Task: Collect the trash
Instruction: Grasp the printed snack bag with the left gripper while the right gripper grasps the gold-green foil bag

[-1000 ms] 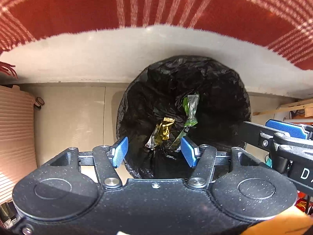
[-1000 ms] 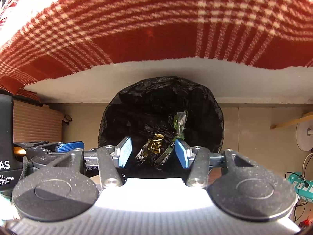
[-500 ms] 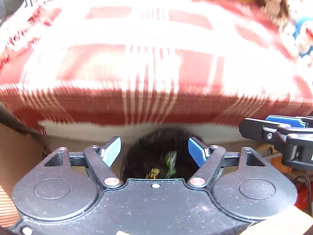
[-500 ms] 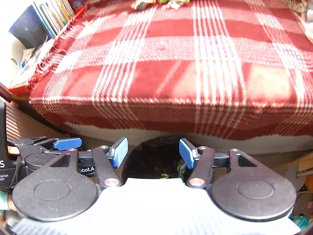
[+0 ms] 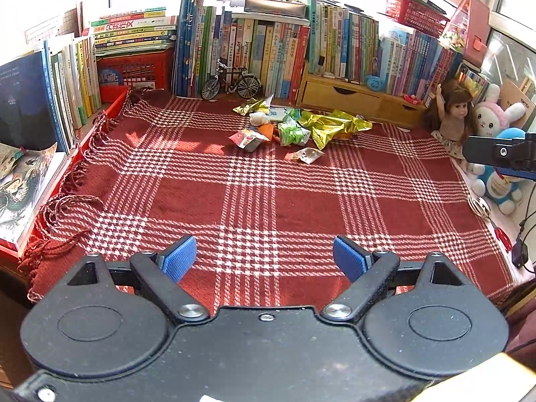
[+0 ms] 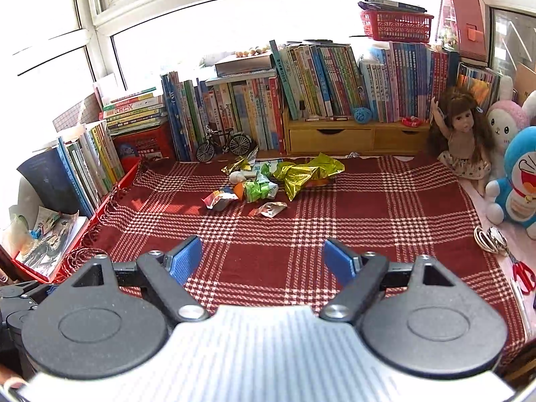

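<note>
- Two sets of tongs, left tongs (image 5: 264, 258) and right tongs (image 6: 263, 257), stand wide with nothing between the blue ribbed pads; both have just been opening.
- I hold them tilted down over the lower middle of the frame, facing the trash, judged ready for the next pick.
- Trash pile (image 5: 294, 129) lies upper centre on the red plaid blanket (image 5: 301, 207), just in front of the book row (image 5: 274, 47).
- Materials: crinkled gold foil wrapper (image 6: 306, 172), crumpled green wrapper (image 6: 258, 190), a small flat packet (image 6: 273, 208) lying slightly apart. Thin and light; expect them to crush easily.
- Blanket is coarse woven, fringed at left.
</note>
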`<state>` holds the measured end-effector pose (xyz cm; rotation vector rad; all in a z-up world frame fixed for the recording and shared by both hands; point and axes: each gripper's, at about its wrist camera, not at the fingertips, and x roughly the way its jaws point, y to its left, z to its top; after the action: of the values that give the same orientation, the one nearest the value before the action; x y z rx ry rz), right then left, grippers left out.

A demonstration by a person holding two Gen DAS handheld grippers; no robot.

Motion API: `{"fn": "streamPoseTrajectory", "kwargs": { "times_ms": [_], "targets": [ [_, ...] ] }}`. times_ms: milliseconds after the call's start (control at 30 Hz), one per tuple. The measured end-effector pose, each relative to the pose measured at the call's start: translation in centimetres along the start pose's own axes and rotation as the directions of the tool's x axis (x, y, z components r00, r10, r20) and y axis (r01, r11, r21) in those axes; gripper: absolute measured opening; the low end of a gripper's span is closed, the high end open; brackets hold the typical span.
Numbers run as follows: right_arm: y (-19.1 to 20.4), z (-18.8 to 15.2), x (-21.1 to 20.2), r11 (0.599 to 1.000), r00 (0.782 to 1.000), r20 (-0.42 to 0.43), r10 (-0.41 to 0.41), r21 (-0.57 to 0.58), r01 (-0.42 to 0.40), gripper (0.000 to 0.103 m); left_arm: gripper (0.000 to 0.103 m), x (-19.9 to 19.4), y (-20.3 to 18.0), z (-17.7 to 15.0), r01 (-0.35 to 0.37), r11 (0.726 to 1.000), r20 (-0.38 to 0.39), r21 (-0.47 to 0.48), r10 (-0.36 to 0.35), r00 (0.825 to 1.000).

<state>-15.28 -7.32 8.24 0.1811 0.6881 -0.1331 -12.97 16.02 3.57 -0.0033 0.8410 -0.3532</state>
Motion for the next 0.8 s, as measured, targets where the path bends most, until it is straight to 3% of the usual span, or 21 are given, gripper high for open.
{"fn": "streamPoseTrajectory", "kwargs": {
  "times_ms": [200, 267, 467, 800],
  "targets": [
    [-3.5, 4.9, 5.8, 0.997, 1.0, -0.016, 0.022, -0.071, -0.023, 0.088, 0.088, 4.7, -0.1, 3.9, -0.103, 0.987, 0.0, -0.121, 0.104, 0.995],
    [-4.9, 6.6, 8.1, 0.997, 0.998, -0.045, 0.034, -0.07, -0.037, 0.088, 0.088, 7.1, 0.0, 5.7, -0.106, 0.978, -0.013, -0.178, 0.105, 0.994],
    [-10.4, 10.8, 16.0, 0.999, 0.992, -0.12, 0.043, -0.028, -0.047, 0.089, 0.088, 15.2, -0.3, 10.3, -0.194, 0.936, -0.06, -0.295, 0.184, 0.981],
    [-16.8, 12.4, 27.8, 0.991, 0.957, -0.267, 0.112, 0.097, -0.088, 0.097, 0.087, 25.3, -0.9, 14.4, -0.287, 0.859, -0.146, -0.423, 0.248, 0.958]
  ]
}}
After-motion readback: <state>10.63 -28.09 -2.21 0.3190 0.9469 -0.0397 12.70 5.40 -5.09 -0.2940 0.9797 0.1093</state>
